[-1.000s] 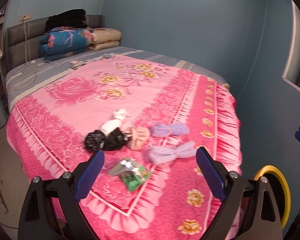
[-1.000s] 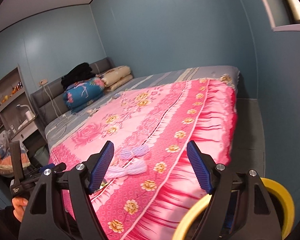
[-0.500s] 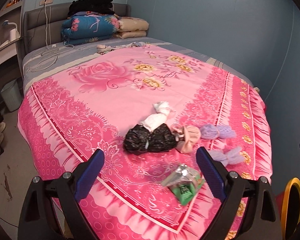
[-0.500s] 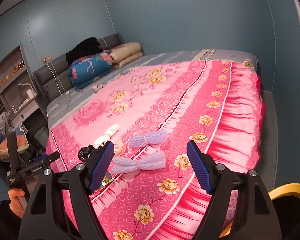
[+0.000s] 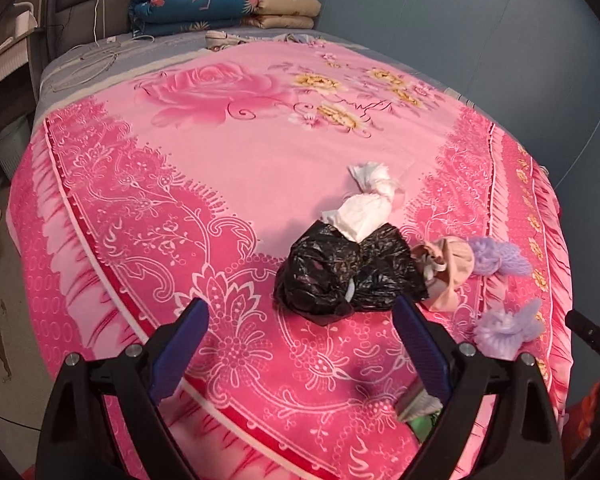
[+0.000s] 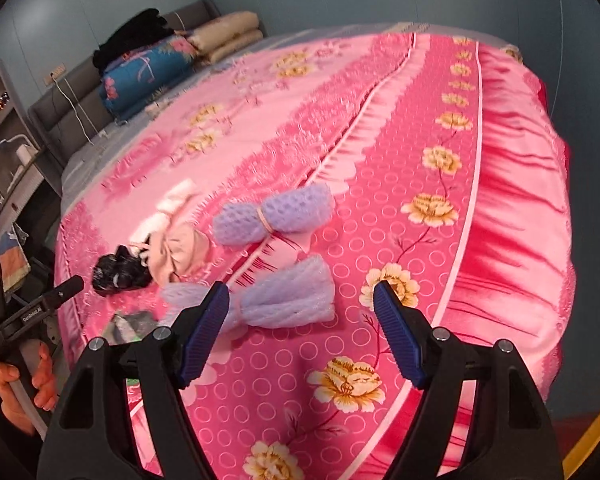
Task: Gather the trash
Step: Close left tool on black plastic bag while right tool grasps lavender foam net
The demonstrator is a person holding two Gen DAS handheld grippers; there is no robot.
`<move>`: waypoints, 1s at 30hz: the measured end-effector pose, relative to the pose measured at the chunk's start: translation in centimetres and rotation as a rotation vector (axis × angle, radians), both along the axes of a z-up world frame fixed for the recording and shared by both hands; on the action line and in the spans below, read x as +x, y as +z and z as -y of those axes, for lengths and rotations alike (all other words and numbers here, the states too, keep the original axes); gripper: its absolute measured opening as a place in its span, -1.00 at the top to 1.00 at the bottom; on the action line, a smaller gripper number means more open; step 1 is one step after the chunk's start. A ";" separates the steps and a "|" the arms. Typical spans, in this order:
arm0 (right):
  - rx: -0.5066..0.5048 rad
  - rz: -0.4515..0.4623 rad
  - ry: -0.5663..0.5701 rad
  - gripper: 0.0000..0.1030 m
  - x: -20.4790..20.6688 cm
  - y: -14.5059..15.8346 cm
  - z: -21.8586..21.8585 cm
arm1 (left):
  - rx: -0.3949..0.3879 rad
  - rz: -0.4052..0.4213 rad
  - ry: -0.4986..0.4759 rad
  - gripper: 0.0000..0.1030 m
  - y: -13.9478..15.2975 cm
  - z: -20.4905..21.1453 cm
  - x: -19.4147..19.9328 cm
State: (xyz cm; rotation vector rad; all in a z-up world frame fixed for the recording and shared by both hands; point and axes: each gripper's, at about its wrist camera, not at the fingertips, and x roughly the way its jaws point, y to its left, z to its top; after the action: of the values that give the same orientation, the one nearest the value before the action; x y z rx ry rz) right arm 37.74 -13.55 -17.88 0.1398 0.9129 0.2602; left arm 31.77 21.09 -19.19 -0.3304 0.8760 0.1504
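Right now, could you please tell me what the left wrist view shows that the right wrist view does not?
Only the left wrist view shows the open left gripper aimed at the black bag, and a coiled white cable. Only the right wrist view shows the open right gripper, a hand on a handle, and shelves. Both show the pink bedspread, black bag and purple foam nets.
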 end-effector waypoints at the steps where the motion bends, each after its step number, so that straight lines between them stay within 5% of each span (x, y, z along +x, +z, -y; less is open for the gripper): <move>1: -0.013 -0.008 -0.003 -0.39 0.4 -0.5 -0.3 | -0.002 -0.007 -0.003 -0.73 -0.4 -0.1 0.4; 21: -0.083 -0.103 0.012 -0.33 4.3 -4.5 -2.8 | -0.026 -0.019 -0.062 -0.64 -3.4 0.4 5.3; 29: -0.140 -0.076 0.018 0.16 4.3 -4.5 -3.7 | 0.011 -0.022 -0.101 0.20 -3.7 1.3 5.6; 30: -0.157 -0.079 0.019 0.63 4.3 -4.6 -3.9 | 0.009 -0.021 -0.106 0.27 -3.7 1.4 5.5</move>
State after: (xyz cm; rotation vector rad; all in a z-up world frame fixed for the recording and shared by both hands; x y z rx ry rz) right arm 42.07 -9.64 -22.44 -0.0035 1.0099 0.2014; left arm 37.28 19.74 -22.85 -0.2743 0.9118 0.0600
